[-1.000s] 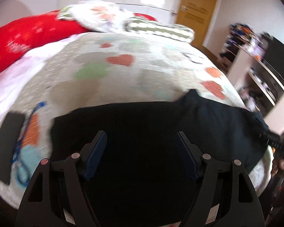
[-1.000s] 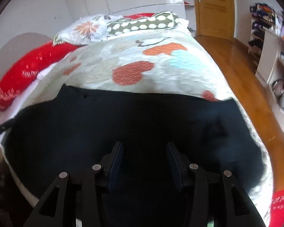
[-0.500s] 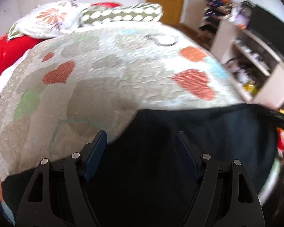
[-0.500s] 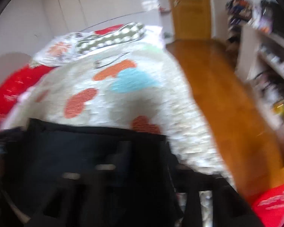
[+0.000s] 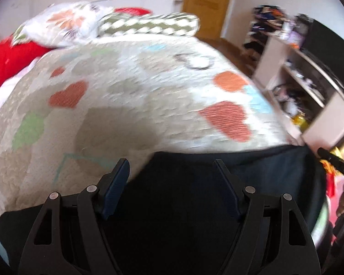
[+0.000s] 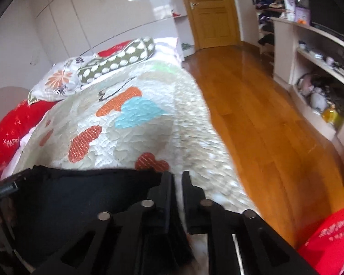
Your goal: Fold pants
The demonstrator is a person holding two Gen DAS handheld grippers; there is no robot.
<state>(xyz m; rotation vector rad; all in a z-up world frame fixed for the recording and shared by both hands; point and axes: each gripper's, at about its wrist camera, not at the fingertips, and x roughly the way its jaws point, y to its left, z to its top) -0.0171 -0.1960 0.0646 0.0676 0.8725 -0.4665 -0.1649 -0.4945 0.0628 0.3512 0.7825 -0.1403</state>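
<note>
The black pants [image 5: 195, 197] lie across the near end of the bed on a quilt [image 5: 126, 105] with coloured hearts. My left gripper [image 5: 172, 167] is open and hovers over the pants, its blue-padded fingers [image 5: 117, 178] spread wide. In the right wrist view the pants [image 6: 80, 201] stretch to the left. My right gripper [image 6: 177, 178] is shut on the pants' right edge, with black cloth pinched between its fingers. The right gripper's tip shows at the far right of the left wrist view [image 5: 332, 160].
Pillows [image 6: 117, 59] and a red cushion [image 6: 9, 128] lie at the head and left of the bed. A wooden floor [image 6: 252, 114] runs along the bed's right side, with white shelves [image 6: 314, 68] full of items beyond. A wooden door [image 6: 211, 11] stands at the back.
My right gripper swung to the pants' right edge and closed on the cloth. My left gripper stayed open, and its view turned toward the right end of the pants.
</note>
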